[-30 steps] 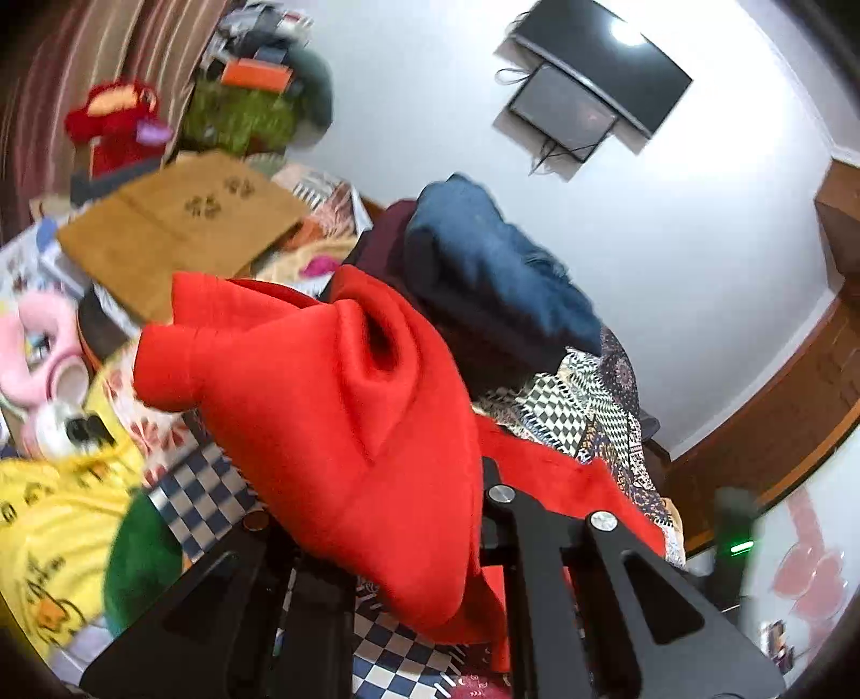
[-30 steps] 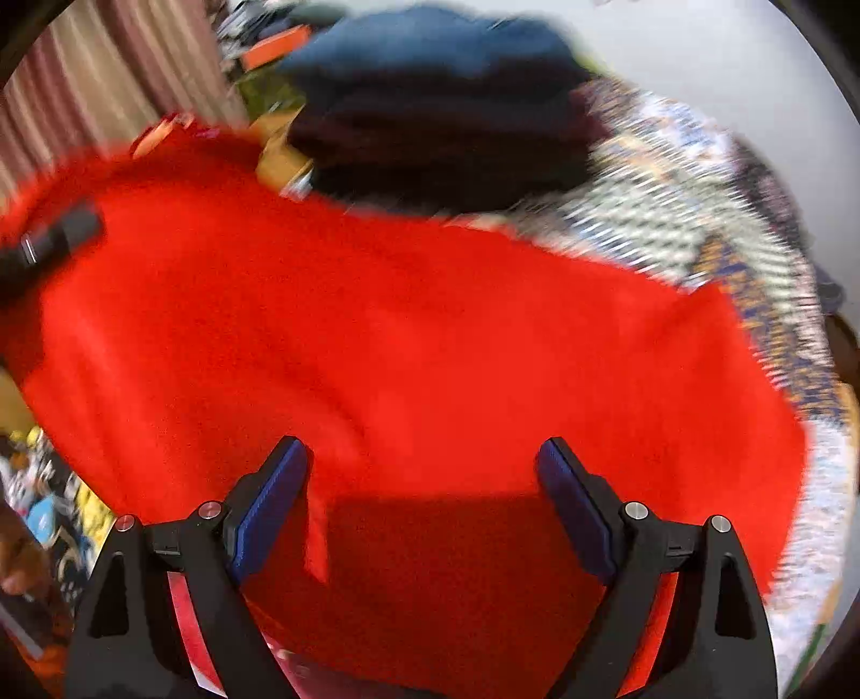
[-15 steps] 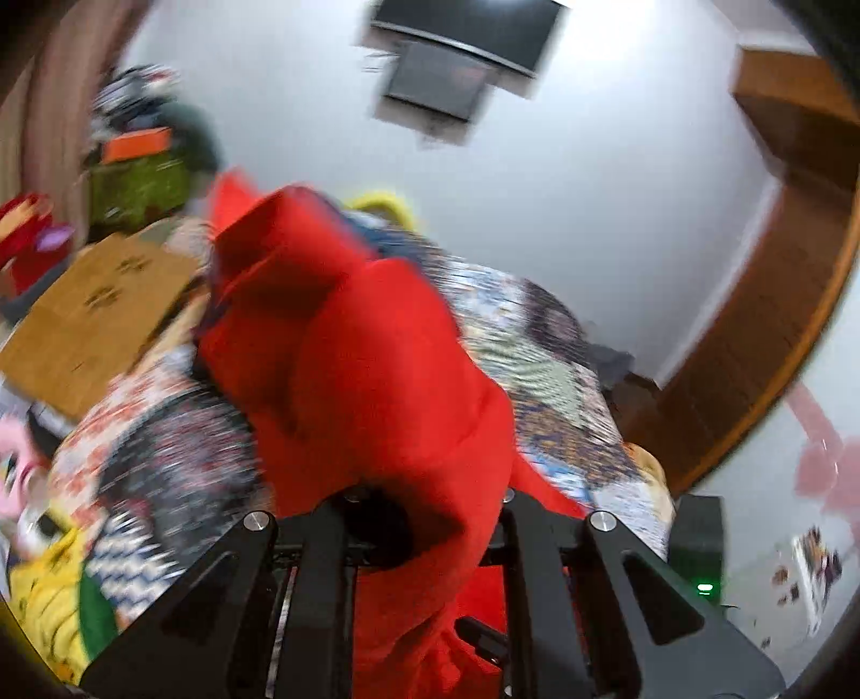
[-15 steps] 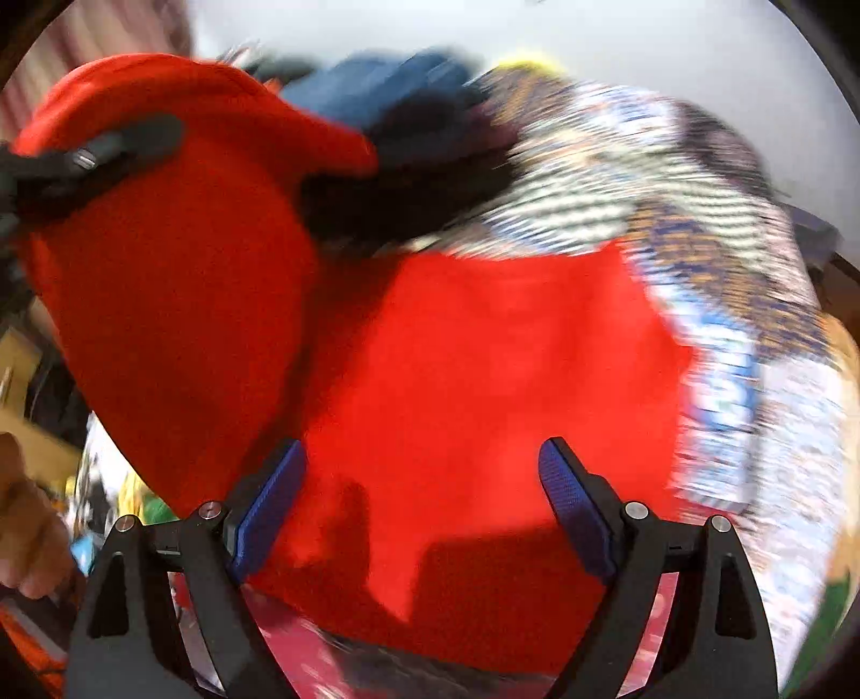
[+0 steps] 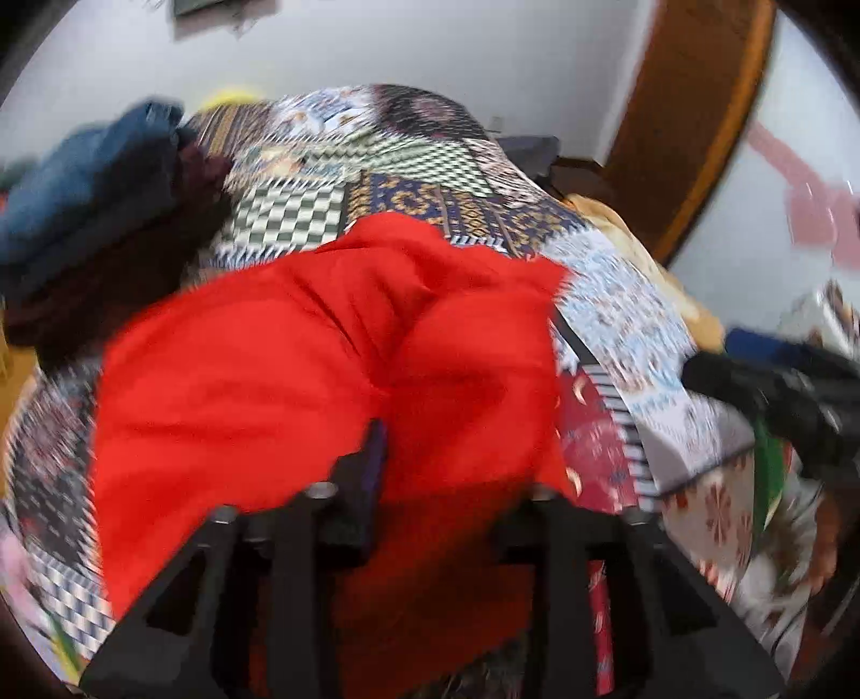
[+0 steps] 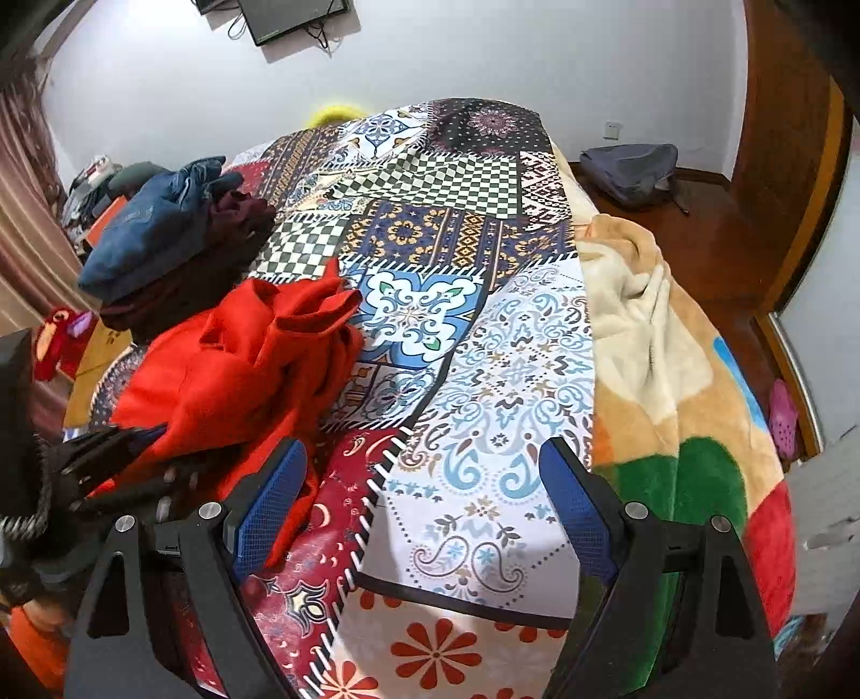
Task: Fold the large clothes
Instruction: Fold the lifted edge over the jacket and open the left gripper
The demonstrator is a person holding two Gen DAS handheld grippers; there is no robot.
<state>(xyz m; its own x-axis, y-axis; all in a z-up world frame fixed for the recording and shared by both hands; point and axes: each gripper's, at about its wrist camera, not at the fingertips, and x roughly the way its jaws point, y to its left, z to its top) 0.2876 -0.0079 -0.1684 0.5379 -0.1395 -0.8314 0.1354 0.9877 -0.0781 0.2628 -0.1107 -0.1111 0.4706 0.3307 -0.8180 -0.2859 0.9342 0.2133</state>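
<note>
Bed [image 6: 484,333]: red garment [image 5: 322,365] dropped; left jaws opening.

Both views were evenly lit by soft indoor light, with no hard shadows cast. The left wrist view was heavily smeared by motion blur: the red garment [image 5: 333,365] was rendered as a soft glowing mass and the patchwork bedspread [image 5: 408,177] was streaked. The right wrist view was held sharp, its patterns crisply resolved. Strong fisheye bending was seen at the edges, and dark vignetting was left in the corners. A faint sheen was caught on the white wall [image 6: 484,48].
</note>
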